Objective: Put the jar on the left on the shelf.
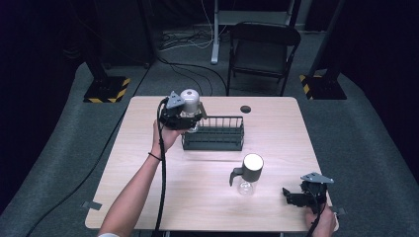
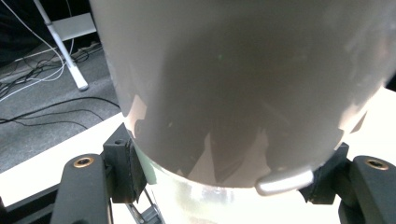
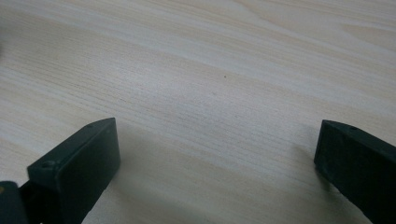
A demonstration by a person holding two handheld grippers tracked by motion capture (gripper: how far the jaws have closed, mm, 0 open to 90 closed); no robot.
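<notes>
My left gripper point(image 1: 189, 120) is shut on a grey cup point(image 1: 189, 98) with a clear glass lower part, held just above the left end of a dark wire rack point(image 1: 217, 134). In the left gripper view the grey cup point(image 2: 233, 84) fills the frame, and both black pads point(image 2: 125, 170) press on its sides where the glass begins. A second cup point(image 1: 251, 170), dark with a handle, a pale top and a glass base, stands on the table in front of the rack. My right gripper point(image 1: 292, 196) rests open near the table's front right corner, its jaws point(image 3: 217, 154) wide apart over bare wood.
The pale wooden table point(image 1: 148, 163) has a small dark round hole point(image 1: 245, 109) behind the rack. A black folding chair point(image 1: 262, 49) stands beyond the table's far edge. Stands with yellow-and-black bases point(image 1: 106, 89) flank the back, and cables lie on the floor.
</notes>
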